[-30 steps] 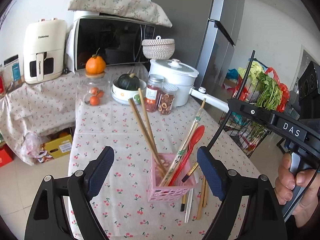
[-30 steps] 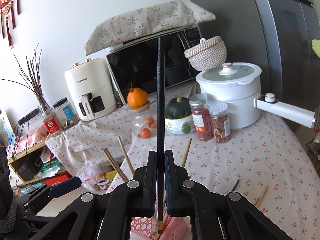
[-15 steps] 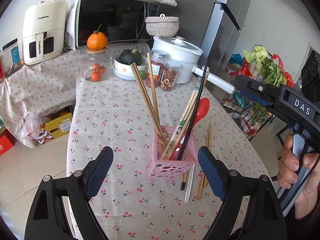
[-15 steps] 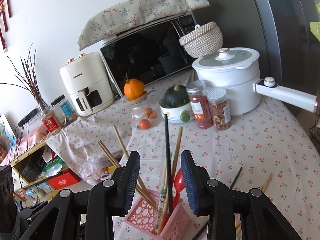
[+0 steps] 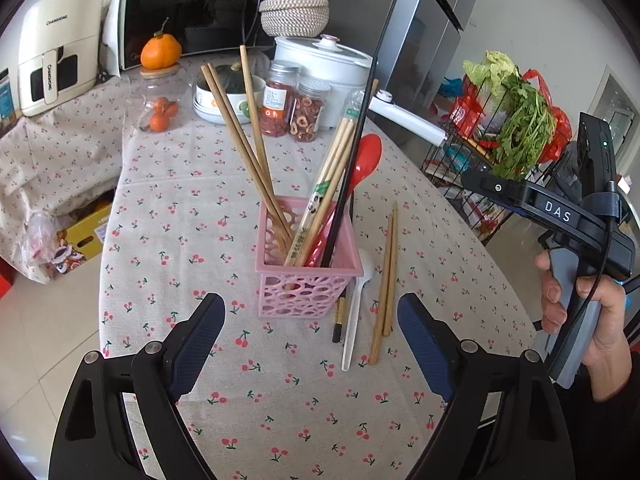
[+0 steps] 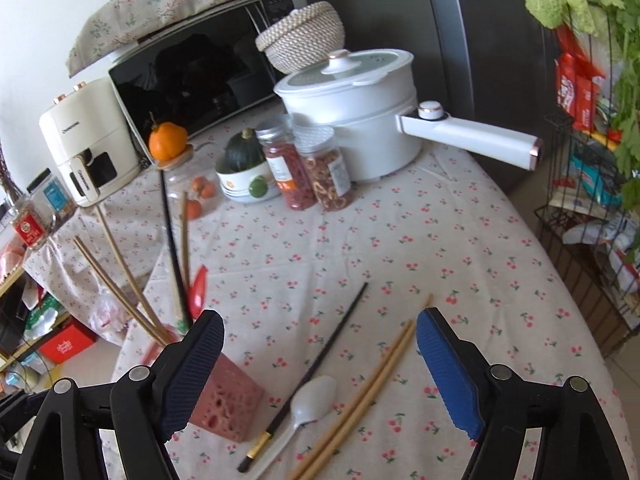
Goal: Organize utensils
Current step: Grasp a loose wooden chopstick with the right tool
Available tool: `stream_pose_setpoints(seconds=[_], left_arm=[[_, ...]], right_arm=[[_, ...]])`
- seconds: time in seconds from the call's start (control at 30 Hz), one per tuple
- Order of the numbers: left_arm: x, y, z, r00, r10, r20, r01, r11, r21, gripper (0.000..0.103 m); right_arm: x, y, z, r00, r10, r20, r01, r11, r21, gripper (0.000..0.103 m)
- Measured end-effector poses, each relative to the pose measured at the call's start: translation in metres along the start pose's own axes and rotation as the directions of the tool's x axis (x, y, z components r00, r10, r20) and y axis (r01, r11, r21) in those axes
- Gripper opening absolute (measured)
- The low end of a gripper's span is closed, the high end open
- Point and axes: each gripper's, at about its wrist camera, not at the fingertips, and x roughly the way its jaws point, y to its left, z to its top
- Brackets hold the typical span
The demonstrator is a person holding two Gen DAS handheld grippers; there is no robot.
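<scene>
My left tongs (image 5: 311, 344): spread wide, nothing between the blue pads, hovering over the cherry-print tablecloth (image 5: 280, 400) just short of the pink basket (image 5: 308, 272).
My right tongs (image 6: 320, 368): also wide apart and empty; half a second ago they were narrower, straddling the black chopstick as it stood in the basket, and a second ago they were clamped on it.
Writing on my right tool: "DAS" in white letters on the black body, seen from the left camera (image 5: 558, 212).
Pink basket: upright on the cloth, holding plain wooden chopsticks (image 5: 244, 152), a printed pair with a green mark I cannot read (image 5: 324, 196), a red spoon (image 5: 362, 160) and the black chopstick (image 5: 352, 152), which now leans there by itself.
Change in view: my right camera has swung from the basket's top toward the loose pieces on the cloth.
Beside the basket: a second black chopstick with a gold end (image 6: 308, 372), a white spoon (image 6: 308, 404) and a wooden pair (image 6: 360, 396), all lying flat on its right.
Farther back: two jars (image 5: 292, 106), a white pot (image 5: 324, 60), a microwave (image 5: 196, 8).
Far left: a cream air fryer marked "CHANGHONG" (image 5: 60, 48).
</scene>
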Motion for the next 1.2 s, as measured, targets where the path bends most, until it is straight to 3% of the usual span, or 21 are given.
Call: stream_pose_setpoints(seconds=[0.2, 0.43, 0.67, 0.87, 1.03, 1.07, 1.1, 1.17, 1.2], left_arm=[[0.019, -0.007, -0.019, 0.999, 0.008, -0.035, -0.008, 1.0, 0.019, 0.09], [0.028, -0.016, -0.03, 0.999, 0.007, -0.039, -0.004, 0.997, 0.075, 0.09], [0.038, -0.029, -0.04, 0.996, -0.033, -0.088, 0.044, 0.991, 0.125, 0.09], [0.038, -0.036, -0.044, 0.993, -0.055, -0.1, 0.069, 0.987, 0.144, 0.088], [0.038, -0.044, -0.044, 0.99, -0.08, -0.112, 0.098, 0.982, 0.162, 0.078], [0.038, -0.047, -0.044, 0.99, -0.085, -0.114, 0.104, 0.98, 0.168, 0.075], [0.038, -0.05, -0.044, 0.989, -0.091, -0.116, 0.111, 0.978, 0.176, 0.072], [0.038, -0.058, -0.044, 0.988, -0.097, -0.117, 0.119, 0.973, 0.198, 0.067], [0.039, -0.062, -0.043, 0.988, -0.1, -0.118, 0.123, 0.97, 0.211, 0.064]], right_arm=[[0.045, -0.021, -0.031, 0.986, -0.129, -0.104, 0.126, 0.991, -0.041, 0.085], [0.092, -0.03, -0.057, 0.972, -0.149, -0.183, 0.132, 0.986, -0.1, 0.084], [0.119, -0.023, -0.065, 0.959, -0.158, -0.235, 0.121, 0.979, -0.165, 0.063], [0.122, -0.021, -0.067, 0.948, -0.161, -0.276, 0.117, 0.979, -0.168, 0.052], [0.126, -0.016, -0.066, 0.93, -0.202, -0.307, 0.141, 0.968, -0.209, 0.049], [0.127, -0.017, -0.064, 0.923, -0.216, -0.319, 0.153, 0.966, -0.21, 0.04], [0.127, -0.018, -0.061, 0.916, -0.217, -0.337, 0.156, 0.967, -0.2, 0.02], [0.125, -0.027, -0.058, 0.903, -0.205, -0.377, 0.157, 0.975, -0.156, 0.005], [0.122, -0.034, -0.058, 0.898, -0.191, -0.396, 0.153, 0.98, -0.125, 0.004]])
